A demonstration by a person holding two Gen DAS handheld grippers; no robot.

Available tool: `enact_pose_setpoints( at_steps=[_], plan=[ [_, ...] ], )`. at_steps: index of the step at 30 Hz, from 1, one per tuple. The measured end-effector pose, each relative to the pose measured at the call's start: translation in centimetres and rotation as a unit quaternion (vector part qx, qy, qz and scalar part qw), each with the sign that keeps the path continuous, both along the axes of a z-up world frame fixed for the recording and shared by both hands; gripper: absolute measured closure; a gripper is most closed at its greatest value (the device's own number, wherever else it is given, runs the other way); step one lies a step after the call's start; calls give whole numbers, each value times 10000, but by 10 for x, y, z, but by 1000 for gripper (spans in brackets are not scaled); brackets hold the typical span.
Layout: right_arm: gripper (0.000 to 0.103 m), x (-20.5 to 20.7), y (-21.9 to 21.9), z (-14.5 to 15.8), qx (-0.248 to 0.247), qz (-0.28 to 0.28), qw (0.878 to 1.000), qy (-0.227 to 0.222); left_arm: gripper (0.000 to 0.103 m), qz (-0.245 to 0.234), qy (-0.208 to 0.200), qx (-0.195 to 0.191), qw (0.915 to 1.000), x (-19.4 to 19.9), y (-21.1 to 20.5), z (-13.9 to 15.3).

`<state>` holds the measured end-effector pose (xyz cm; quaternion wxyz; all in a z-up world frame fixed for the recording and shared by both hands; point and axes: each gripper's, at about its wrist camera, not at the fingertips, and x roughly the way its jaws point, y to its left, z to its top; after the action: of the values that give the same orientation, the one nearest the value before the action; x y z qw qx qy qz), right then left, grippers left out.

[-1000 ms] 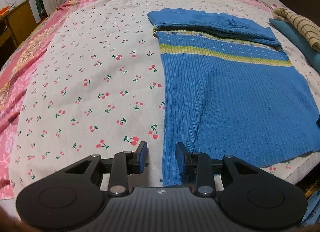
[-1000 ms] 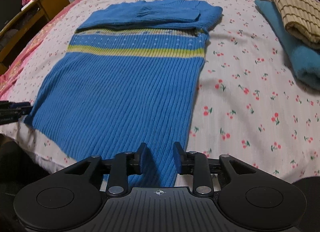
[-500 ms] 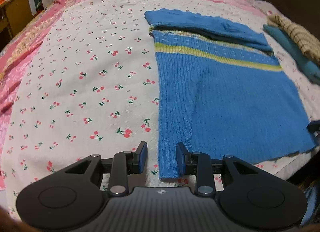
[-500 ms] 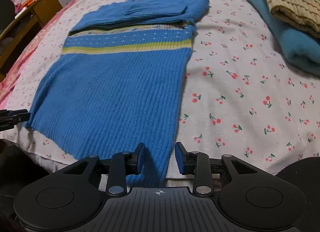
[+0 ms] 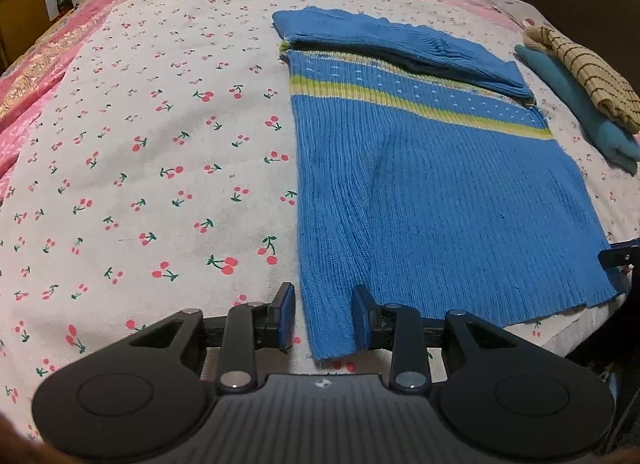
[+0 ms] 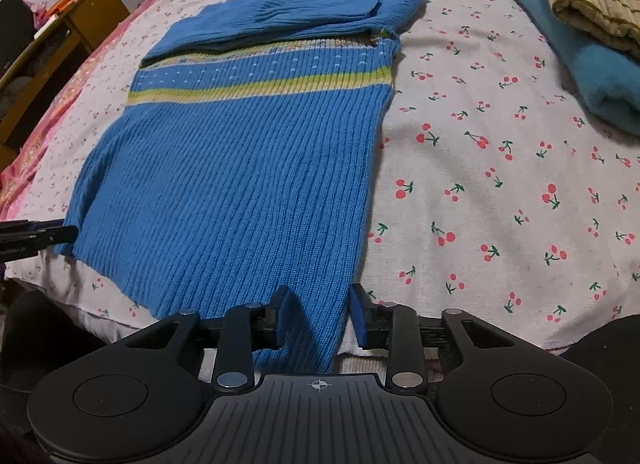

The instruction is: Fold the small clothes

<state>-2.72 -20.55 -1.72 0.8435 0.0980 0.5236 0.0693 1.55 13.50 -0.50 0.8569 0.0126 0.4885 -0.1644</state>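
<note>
A blue ribbed sweater (image 5: 420, 192) with a yellow-green stripe lies flat on the cherry-print sheet (image 5: 160, 144), its sleeves folded across the top. My left gripper (image 5: 323, 318) straddles the hem's near left corner. Its jaws are closing, with a gap still between the left pad and the knit. My right gripper (image 6: 320, 316) straddles the hem's near right corner of the sweater (image 6: 240, 168). Those jaws are closing too, and the pads do not pinch the cloth. Each view shows the other gripper's tip at the opposite hem corner.
A folded teal garment with a tan striped one on top (image 6: 580, 44) lies at the right side of the bed. A wooden desk (image 6: 68, 36) stands beyond the left side. The bed's near edge runs just under both grippers.
Both pairs of jaws have narrowed slightly around the hem corners. Both cameras have tipped a little, so the sweater sits differently in each view. The sweater itself has not moved.
</note>
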Motion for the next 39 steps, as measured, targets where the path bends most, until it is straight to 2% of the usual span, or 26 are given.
enact_pose_setpoints(
  at_steps=[1,4,7,11,14,19,24,31,32,34,35,37,39],
  plan=[
    [86,0,-1,0,82,-5,10000,9,79,16,5,-42,10000,0,2,1],
    [92,-1,-6,1,357,-94,9993,2,89,153,-15,-239,9996,1,7,7],
    [95,-2,-10,4,622,-196,9978,-70,91,303,-40,-514,9982,4,13,14],
    [98,-1,-21,11,1240,-383,9912,-274,92,512,-33,-938,9943,12,16,21],
    [98,5,-30,19,1559,-518,9853,-468,93,684,-36,-1364,9883,25,17,29],
    [98,25,-52,38,2107,-828,9692,-970,93,813,-200,-1787,9803,59,11,45],
    [98,57,-74,58,2418,-1100,9541,-1386,94,833,-498,-2124,9723,98,2,67],
    [100,119,-96,76,2754,-1489,9314,-1855,95,940,-1048,-2178,9658,164,-8,91],
    [102,127,-98,76,2786,-1556,9287,-1887,95,952,-1084,-2119,9666,172,-10,91],
    [102,146,-104,77,2767,-1684,9247,-1999,95,808,-908,-2224,9674,181,-13,88],
    [102,152,-104,76,2698,-1694,9260,-2025,95,731,-886,-2097,9710,179,-17,86],
    [101,158,-103,73,2634,-1605,9301,-1993,95,446,-910,-1526,9831,168,-29,81],
    [96,161,-97,65,2417,-1403,9417,-1875,94,158,-797,-1129,9903,154,-38,70]
  ],
)
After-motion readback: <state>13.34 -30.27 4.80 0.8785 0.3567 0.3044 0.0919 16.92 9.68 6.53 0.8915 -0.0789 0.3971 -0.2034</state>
